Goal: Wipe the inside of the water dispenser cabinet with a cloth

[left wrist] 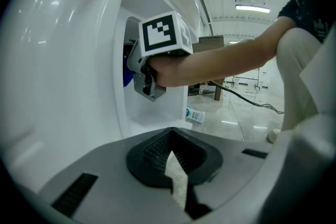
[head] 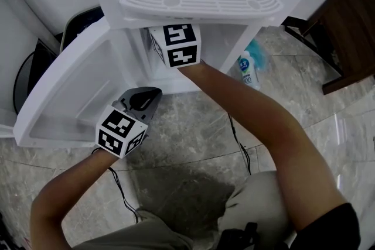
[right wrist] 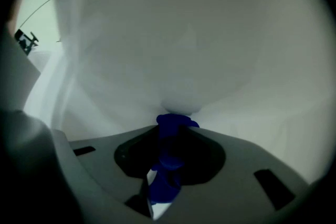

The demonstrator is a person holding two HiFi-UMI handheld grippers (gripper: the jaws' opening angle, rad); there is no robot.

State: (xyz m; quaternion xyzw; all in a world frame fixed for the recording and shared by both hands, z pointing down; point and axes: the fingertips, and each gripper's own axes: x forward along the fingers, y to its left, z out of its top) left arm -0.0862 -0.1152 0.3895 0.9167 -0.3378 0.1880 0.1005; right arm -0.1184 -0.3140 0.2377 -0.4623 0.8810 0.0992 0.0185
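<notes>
no readable text, bottle (head: 248,71) label blurred

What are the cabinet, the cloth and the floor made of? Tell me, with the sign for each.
The cabinet looks like glossy white moulded plastic: smooth rounded surfaces, soft highlights. The cloth is soft matt blue fabric, bunched in folds; weave too dim to tell. The floor seems polished stone or stone-look tile: grey veining, joints, reflections.
</notes>
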